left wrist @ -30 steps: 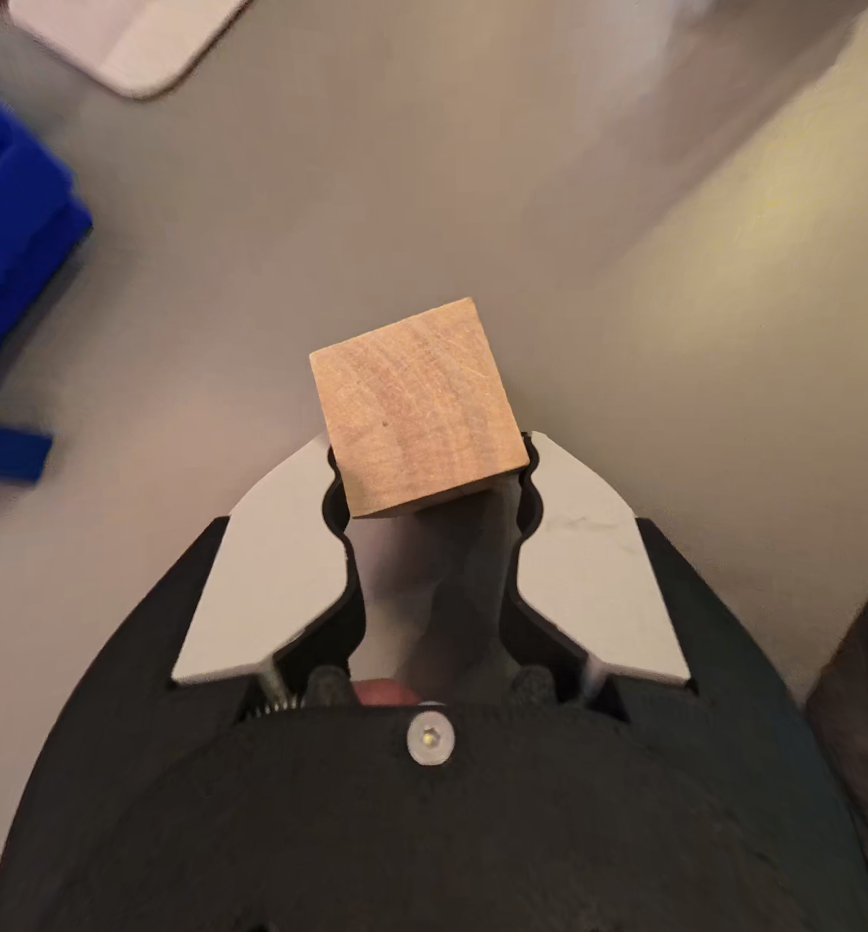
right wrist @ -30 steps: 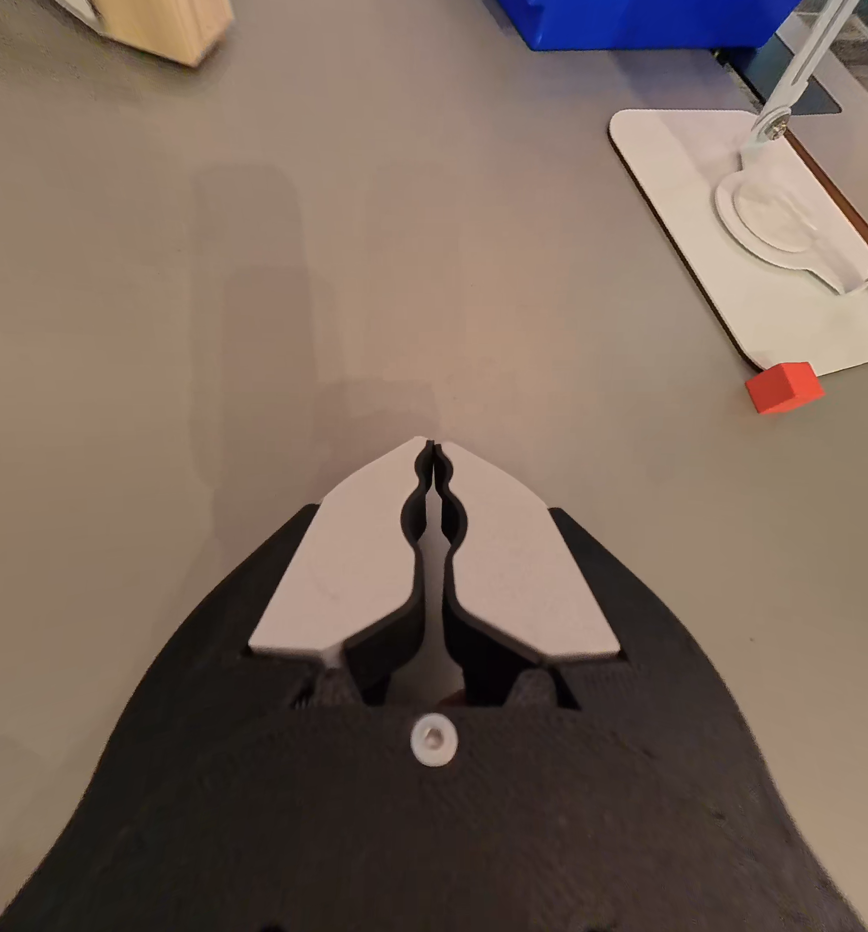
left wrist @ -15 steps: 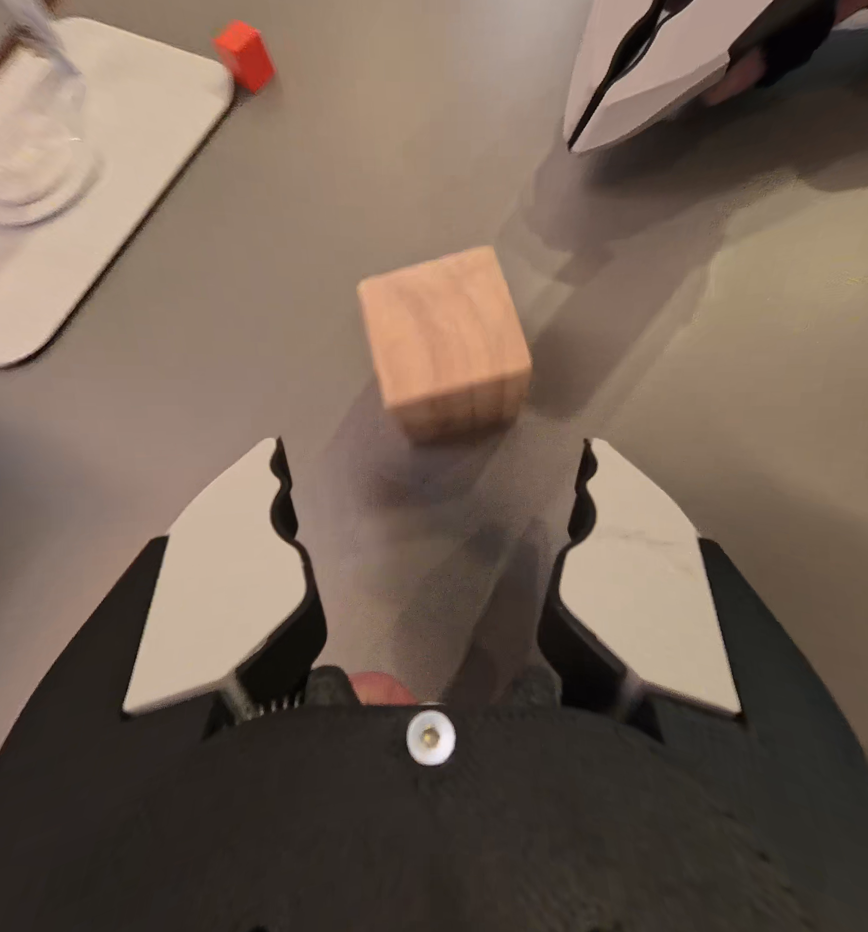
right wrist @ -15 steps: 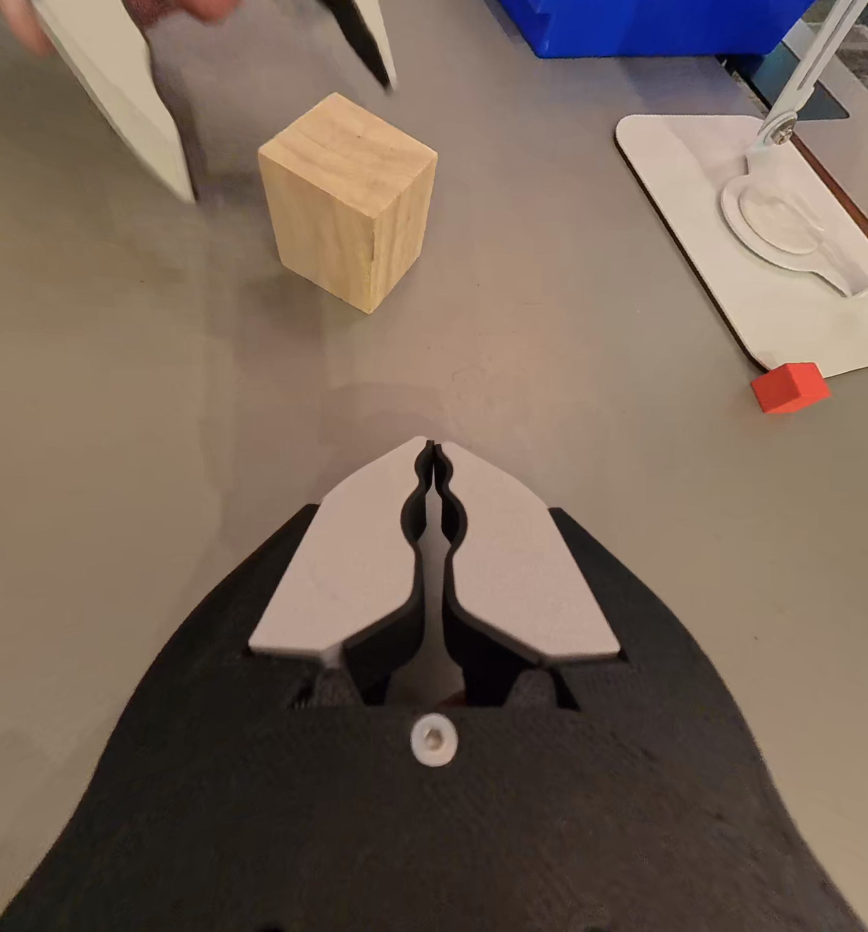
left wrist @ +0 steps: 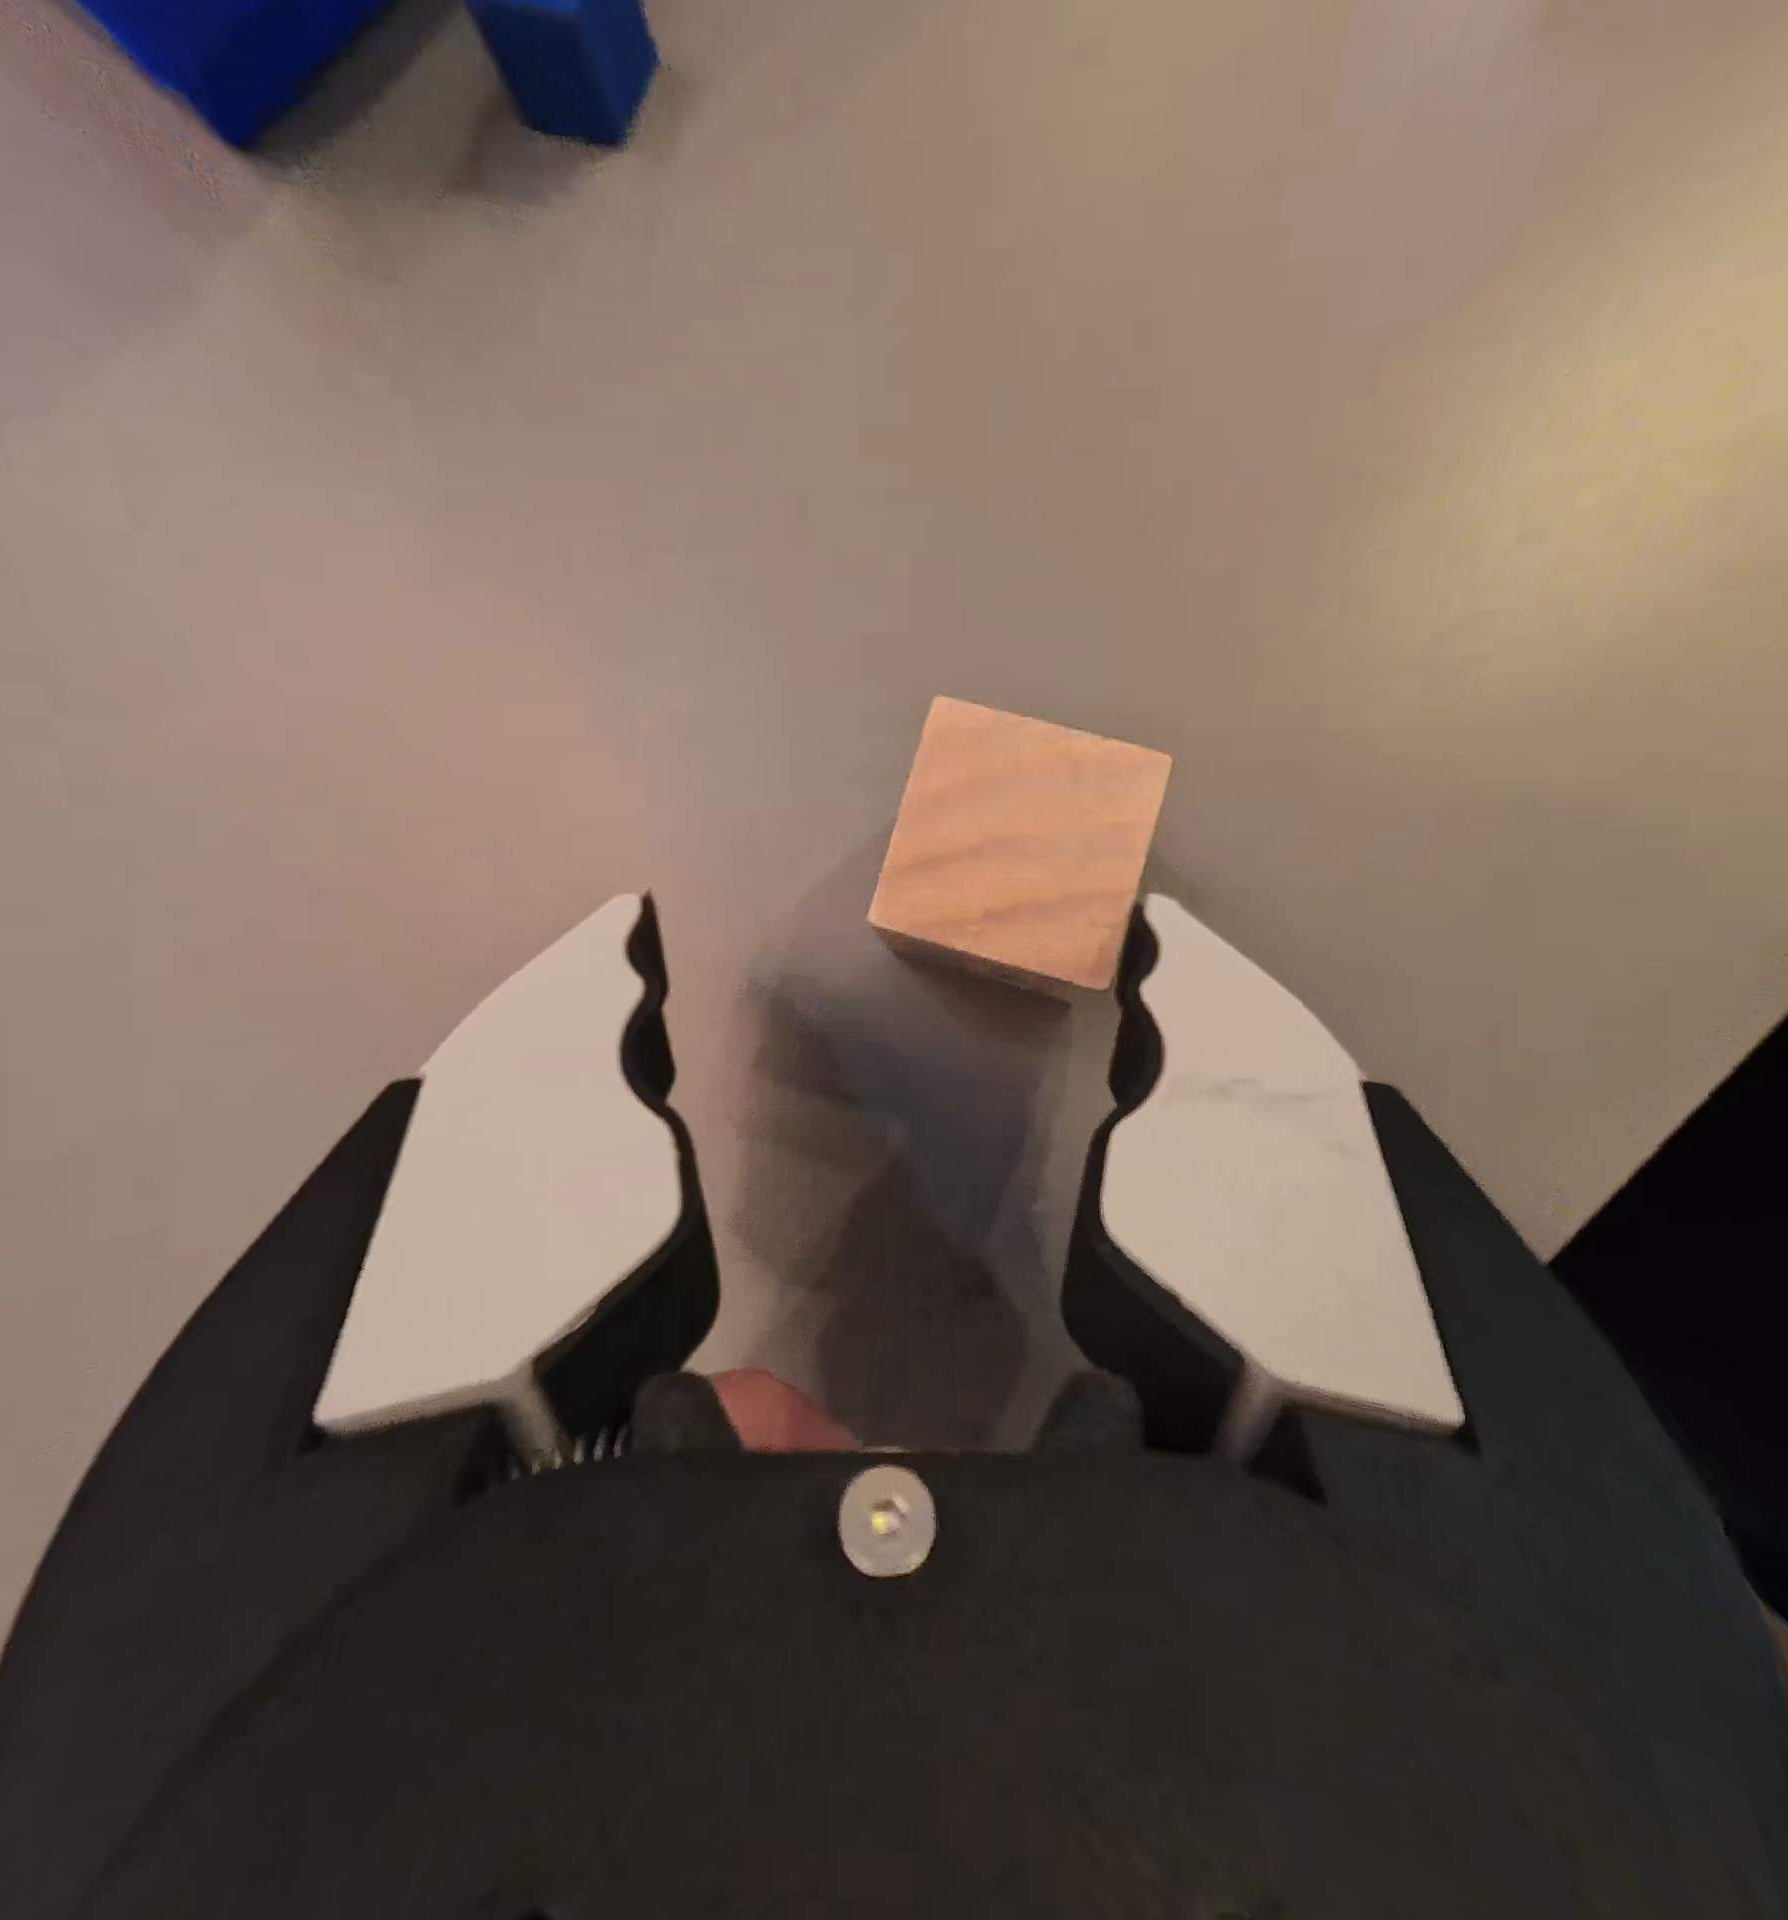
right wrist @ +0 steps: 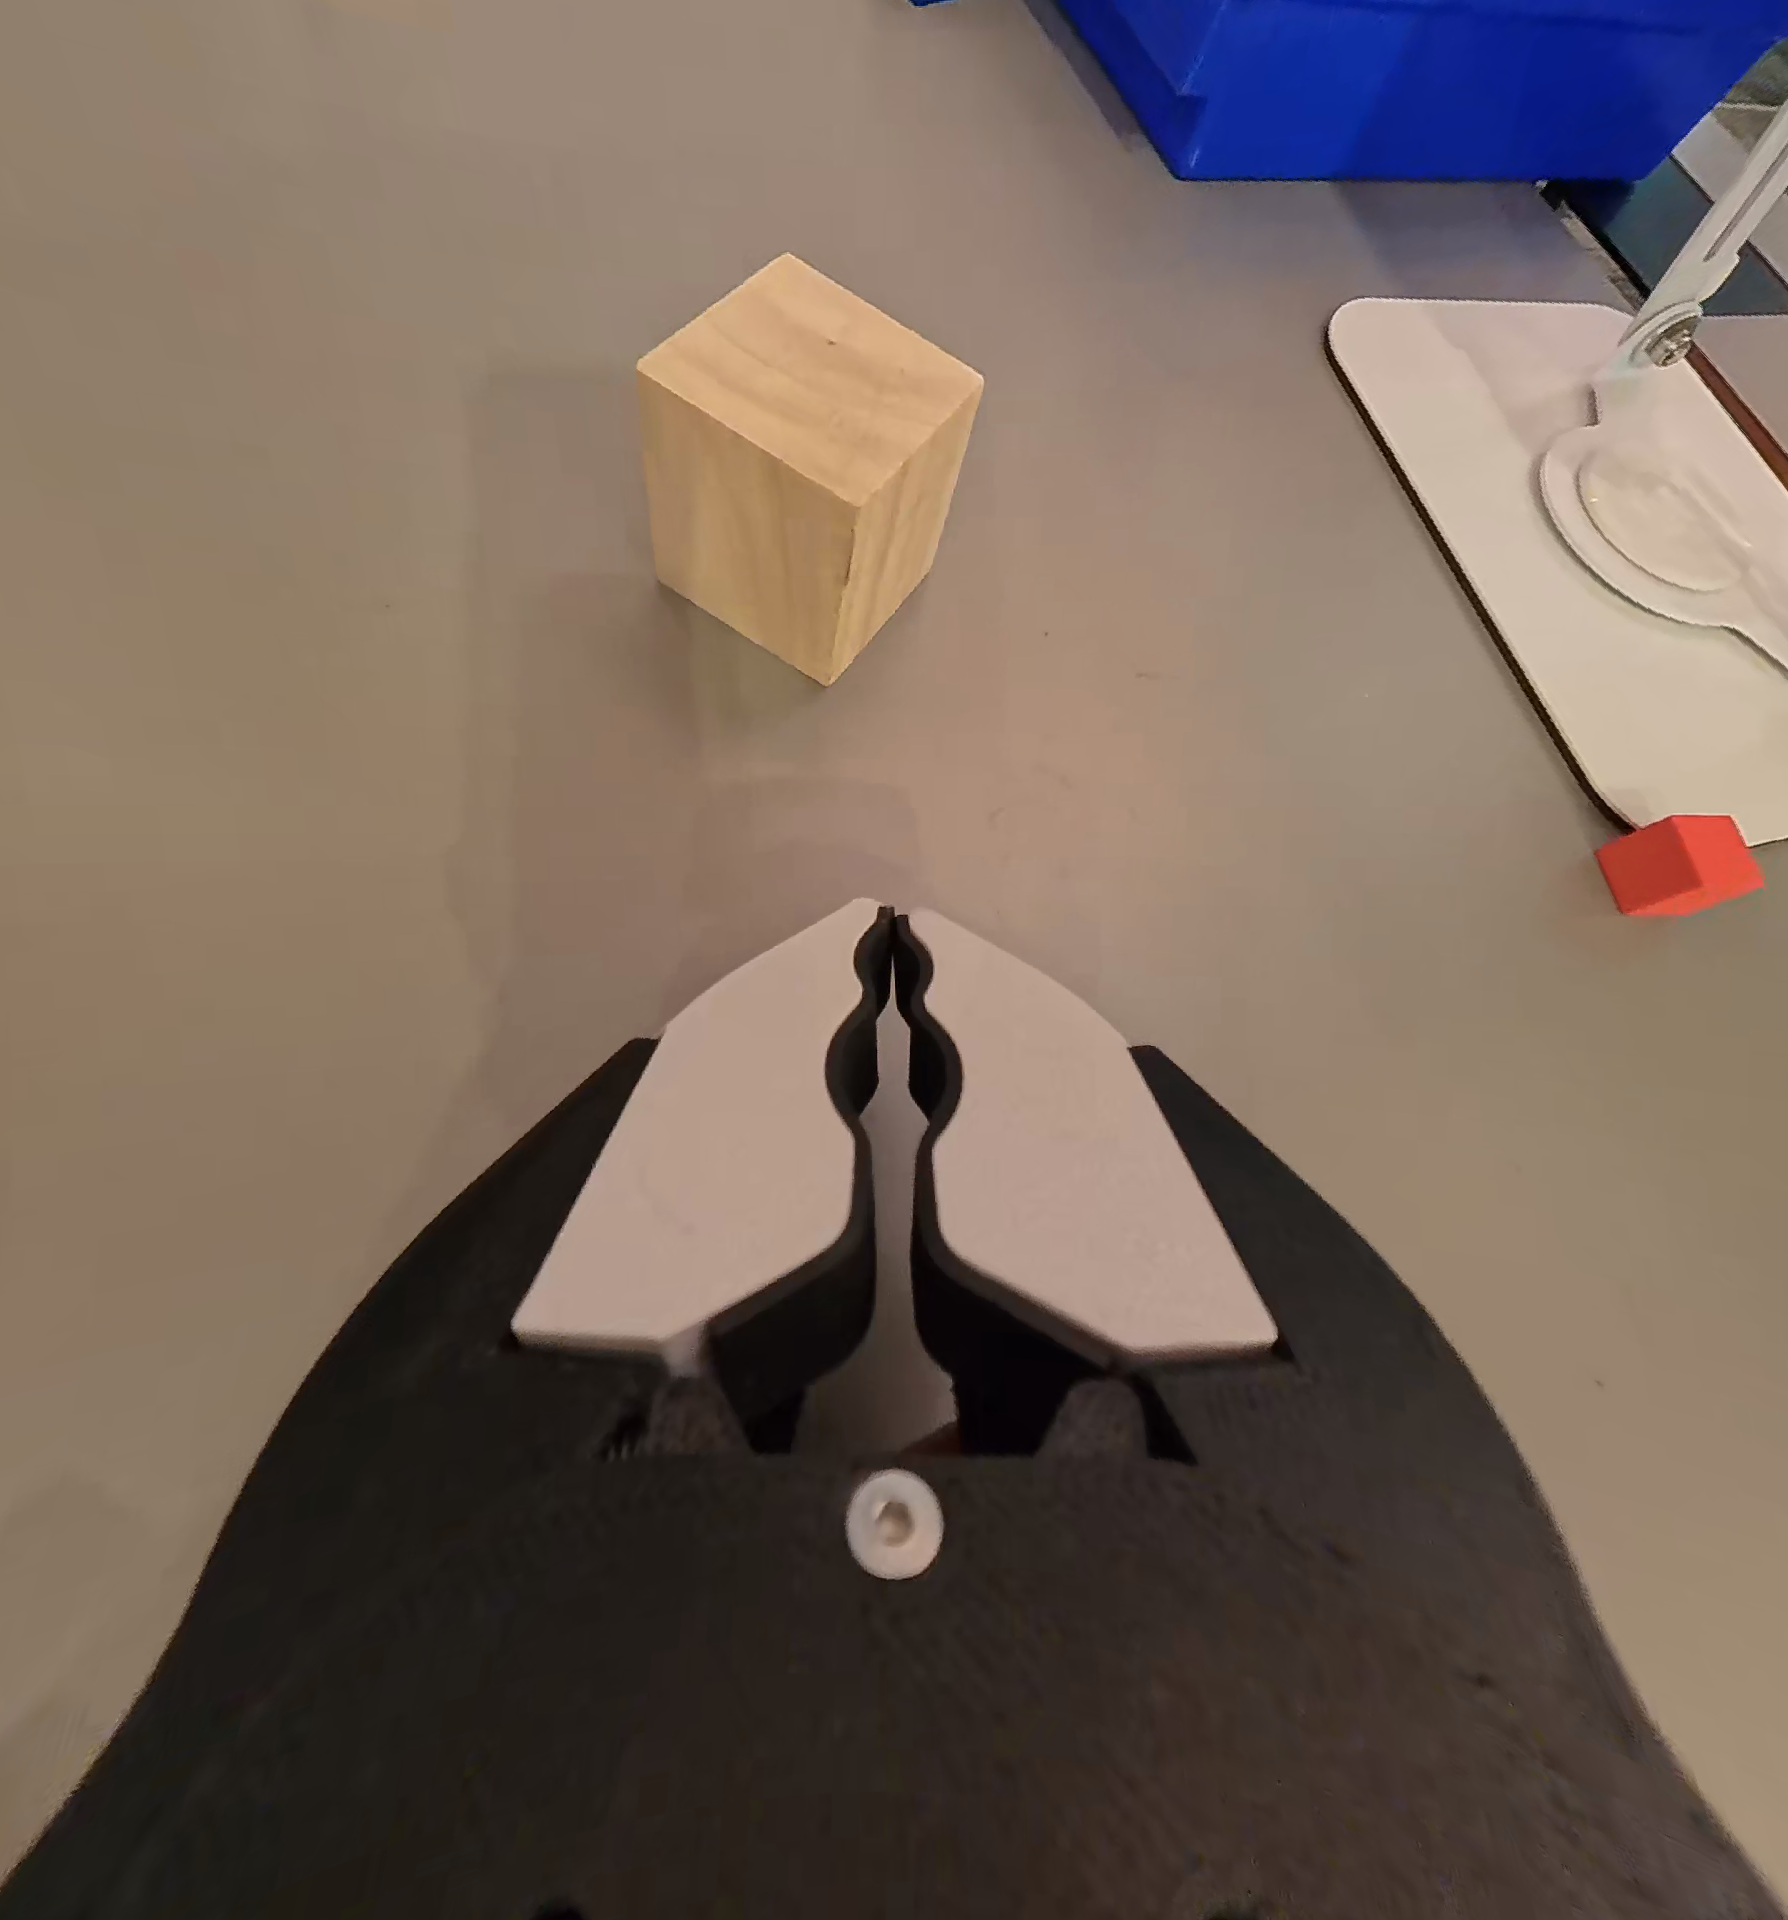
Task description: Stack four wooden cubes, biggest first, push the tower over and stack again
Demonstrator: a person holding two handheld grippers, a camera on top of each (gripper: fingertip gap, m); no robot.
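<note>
In the right wrist view a large pale wooden cube (right wrist: 807, 457) stands alone on the grey table, a short way ahead of my right gripper (right wrist: 890, 914), which is shut and empty. In the left wrist view a smaller wooden cube (left wrist: 1020, 842) lies on the table, seen from above. My left gripper (left wrist: 895, 909) is open and empty above the table. The cube sits just ahead of its right fingertip (left wrist: 1170, 935), not between the jaws. The left gripper does not show in the right wrist view.
A blue bin (right wrist: 1389, 83) stands at the back right; blue parts also show in the left wrist view (left wrist: 246, 62). A white base plate (right wrist: 1472, 499) with a metal stand lies at the right, with a small red block (right wrist: 1679, 862) at its corner. The table's edge (left wrist: 1648, 1174) runs at the left view's right. One gripper's finger ends stand about 50 cm off the other's.
My left gripper opened, left the large cube standing on the table, drew away from it and now hangs over a smaller cube. The right gripper has stayed still and shut.
</note>
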